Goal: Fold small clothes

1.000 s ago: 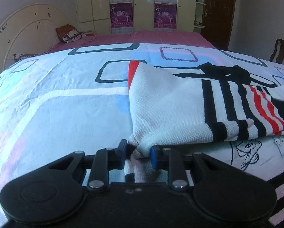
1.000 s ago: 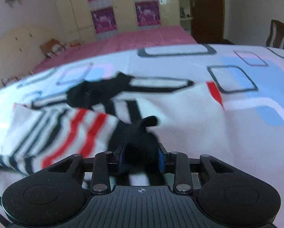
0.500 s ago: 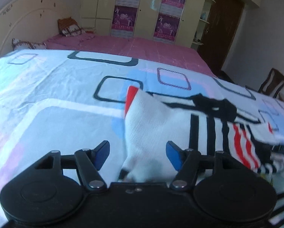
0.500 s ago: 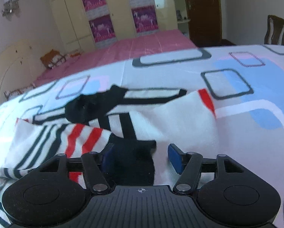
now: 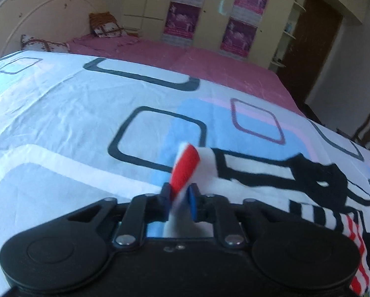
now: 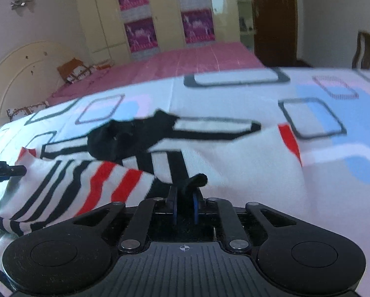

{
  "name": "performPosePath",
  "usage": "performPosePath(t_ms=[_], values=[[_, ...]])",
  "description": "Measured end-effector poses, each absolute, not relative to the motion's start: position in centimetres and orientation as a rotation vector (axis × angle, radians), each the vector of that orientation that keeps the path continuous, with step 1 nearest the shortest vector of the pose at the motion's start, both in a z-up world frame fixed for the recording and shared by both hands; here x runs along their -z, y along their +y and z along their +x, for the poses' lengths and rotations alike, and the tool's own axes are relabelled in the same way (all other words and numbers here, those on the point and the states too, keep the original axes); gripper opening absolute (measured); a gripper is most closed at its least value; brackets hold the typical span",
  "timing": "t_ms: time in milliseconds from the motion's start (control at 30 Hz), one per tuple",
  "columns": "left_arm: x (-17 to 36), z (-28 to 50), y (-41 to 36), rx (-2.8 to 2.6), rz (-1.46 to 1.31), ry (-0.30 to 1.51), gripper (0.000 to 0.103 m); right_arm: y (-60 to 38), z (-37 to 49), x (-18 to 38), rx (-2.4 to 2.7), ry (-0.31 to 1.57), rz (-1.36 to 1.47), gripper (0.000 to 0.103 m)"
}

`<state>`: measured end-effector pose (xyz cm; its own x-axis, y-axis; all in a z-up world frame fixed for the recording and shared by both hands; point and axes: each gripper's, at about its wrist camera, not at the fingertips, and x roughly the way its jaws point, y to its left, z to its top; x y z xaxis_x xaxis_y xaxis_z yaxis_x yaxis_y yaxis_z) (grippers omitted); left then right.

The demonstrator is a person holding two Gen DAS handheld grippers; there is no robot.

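A small white knitted garment with black and red stripes lies spread on the patterned bedsheet. My left gripper is closing, and its blue pads pinch the garment's red-edged corner, which stands up between them. In the right wrist view the garment spreads left and right, with a black patch at its far side. My right gripper is closing too, its pads pressing on a black fold at the garment's near edge. A dark tool tip shows at the garment's left end.
A pink cover lies beyond the sheet, with a pillow by the cream headboard. Wardrobe doors with purple posters and a dark door stand behind. A chair is at the right.
Both grippers opened and shut again. The left let go of the white hem, moved along the garment and took the red-edged corner. The right re-gripped the black fold.
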<state>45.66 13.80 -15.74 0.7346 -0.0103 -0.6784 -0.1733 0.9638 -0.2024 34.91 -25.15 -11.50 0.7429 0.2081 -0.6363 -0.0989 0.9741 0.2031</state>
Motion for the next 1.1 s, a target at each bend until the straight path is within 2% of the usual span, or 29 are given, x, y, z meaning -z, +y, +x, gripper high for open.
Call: performPosePath(t_ms=[133, 300, 433, 933, 1100], values=[[16.4, 45.9, 14.7, -0.153, -0.276, 0.724, 0.011, -24.3, 35.3, 10.9, -0.183, 0.665, 0.108, 0.01], [16.4, 45.5, 13.8, -0.152, -0.193, 0.706, 0.011, -25.6, 36.7, 13.9, -0.119, 0.766, 0.096, 0.01], [15.5, 45.1, 13.7, -0.153, -0.159, 0.714, 0.024, -26.2, 36.2, 12.6, -0.09, 0.723, 0.092, 0.01], [12.0, 40.8, 9.3, -0.028, -0.111, 0.716, 0.041, -22.1, 35.7, 10.4, -0.217, 0.7, 0.092, 0.013], [12.6, 39.3, 7.2, 0.02, -0.104, 0.755, 0.042, -20.2, 35.6, 11.2, -0.27, 0.734, 0.06, 0.013]])
